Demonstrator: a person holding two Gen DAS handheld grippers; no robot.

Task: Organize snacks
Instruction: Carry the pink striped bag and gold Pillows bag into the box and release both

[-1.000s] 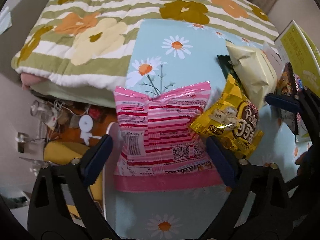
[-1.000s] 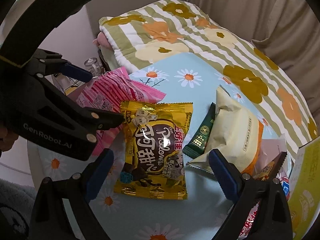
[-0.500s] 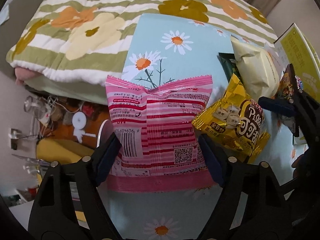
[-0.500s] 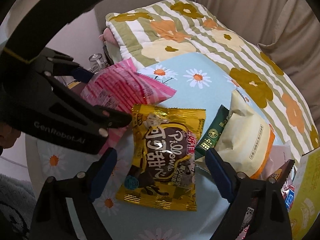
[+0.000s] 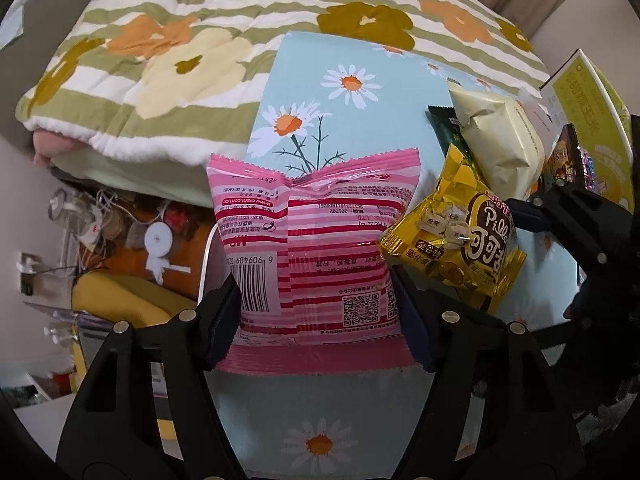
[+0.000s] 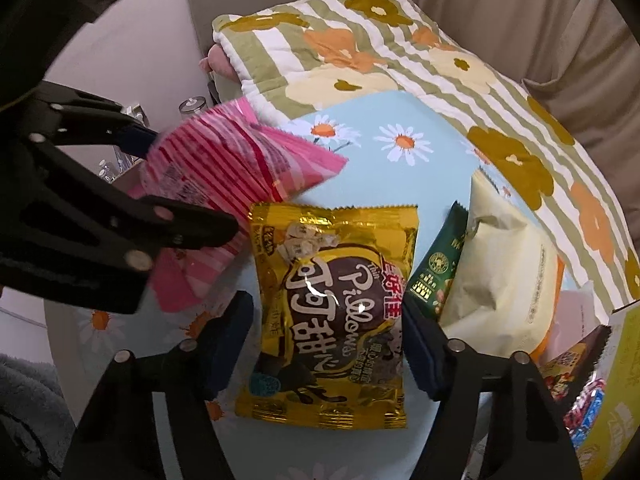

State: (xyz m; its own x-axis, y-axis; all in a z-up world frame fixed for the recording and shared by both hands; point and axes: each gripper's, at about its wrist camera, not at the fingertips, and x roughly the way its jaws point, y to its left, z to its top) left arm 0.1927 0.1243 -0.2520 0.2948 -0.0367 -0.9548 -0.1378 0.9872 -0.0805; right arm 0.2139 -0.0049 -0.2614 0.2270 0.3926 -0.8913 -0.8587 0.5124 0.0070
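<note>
surface: daisy-print blue cloth [image 5: 360,128] | behind: striped floral quilt [image 5: 200,40] | backdrop: beige curtain [image 6: 520,20]

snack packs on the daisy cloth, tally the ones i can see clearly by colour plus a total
pink striped pack: 1
gold pack: 1
dark green pack: 1
cream pack: 1
total: 4
More wrappers sit half hidden at the right edge by the yellow box, too cut off to count.
</note>
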